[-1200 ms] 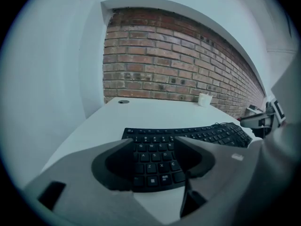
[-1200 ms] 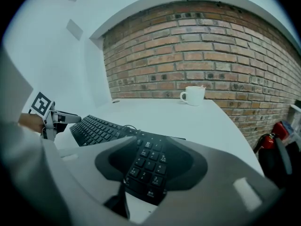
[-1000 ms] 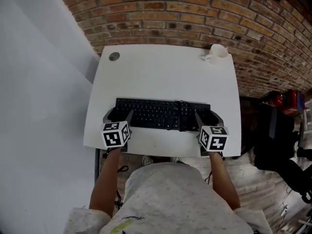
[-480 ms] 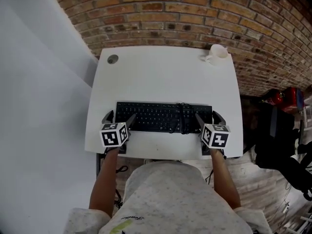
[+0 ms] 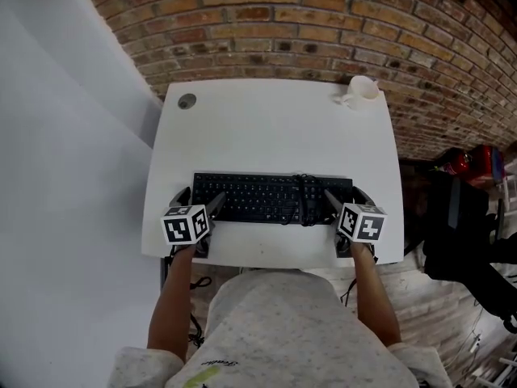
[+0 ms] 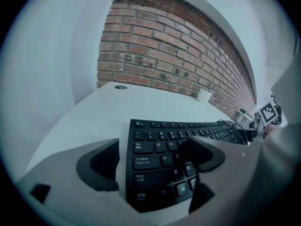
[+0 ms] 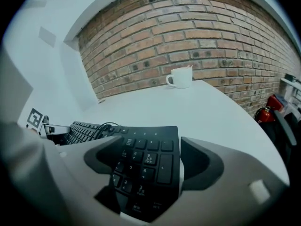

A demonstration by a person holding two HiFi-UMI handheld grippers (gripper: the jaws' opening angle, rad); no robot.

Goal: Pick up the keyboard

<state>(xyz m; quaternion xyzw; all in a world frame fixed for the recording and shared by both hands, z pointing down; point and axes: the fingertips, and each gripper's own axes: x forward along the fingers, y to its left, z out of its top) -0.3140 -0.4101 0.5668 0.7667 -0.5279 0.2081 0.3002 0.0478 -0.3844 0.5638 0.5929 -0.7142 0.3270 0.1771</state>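
**Mia:** Where is the keyboard (image 5: pixel 271 198)?

**Tom:** It is black; it lies flat on the white table (image 5: pixel 275 128), on the 6 o'clock side, near the edge by the person.

**Mia:** Can you read the keys?

**Tom:** Yes; the left gripper view shows Tab, Caps Lock, Shift and Ctrl, some with small Chinese signs, and Q, W, A, S, Z, X; the right gripper view shows the number keys 8, 9, 5, 6, 2 and a plus.

**Mia:** What about the grippers?

**Tom:** The left gripper (image 6: pixel 153 145) has its jaws wide apart; they have just been opening; the 9 o'clock end of the keyboard sits between them and the pads do not press it; one jaw is beside the end, the other is over the keys. The right gripper (image 7: pixel 146 142) is at the 3 o'clock end; its jaws have just been opening too; they stand apart with the number pad between them.

**Mia:** Is anything in the way?

**Tom:** A black cable (image 5: pixel 303 196) lies in loops on the keys, just at 9 o'clock of the right gripper.

**Mia:** What else is around?

**Tom:** A white cup (image 5: pixel 361 88) stands at the table's 1 o'clock corner; a grey round cap (image 5: pixel 187 100) sits at the 11 o'clock corner; a brick wall (image 5: pixel 323 23) is at 12 o'clock; a red thing (image 5: pixel 472 164) is down low at 3 o'clock.
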